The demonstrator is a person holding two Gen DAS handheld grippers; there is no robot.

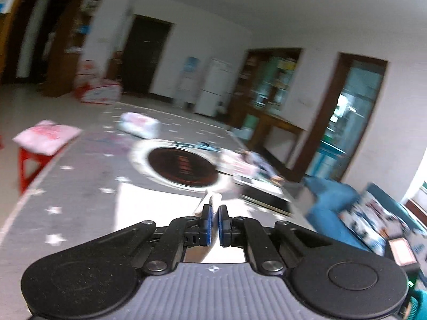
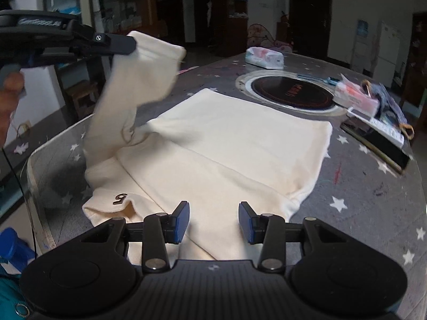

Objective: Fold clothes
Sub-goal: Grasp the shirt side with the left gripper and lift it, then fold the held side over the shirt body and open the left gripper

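Right wrist view: a cream sweatshirt (image 2: 226, 144) lies flat on the star-patterned table (image 2: 373, 194) at twelve o'clock of the right gripper (image 2: 214, 221), whose jaws stand wide and empty over its near edge. At ten o'clock the left gripper (image 2: 130, 45) holds the sleeve (image 2: 138, 80) lifted, hanging from eleven toward seven. The body's long axis runs from seven to one o'clock. Left wrist view, blurred, shows only the left gripper (image 1: 215, 222) pinched narrow on a bit of cream cloth (image 1: 210, 202).
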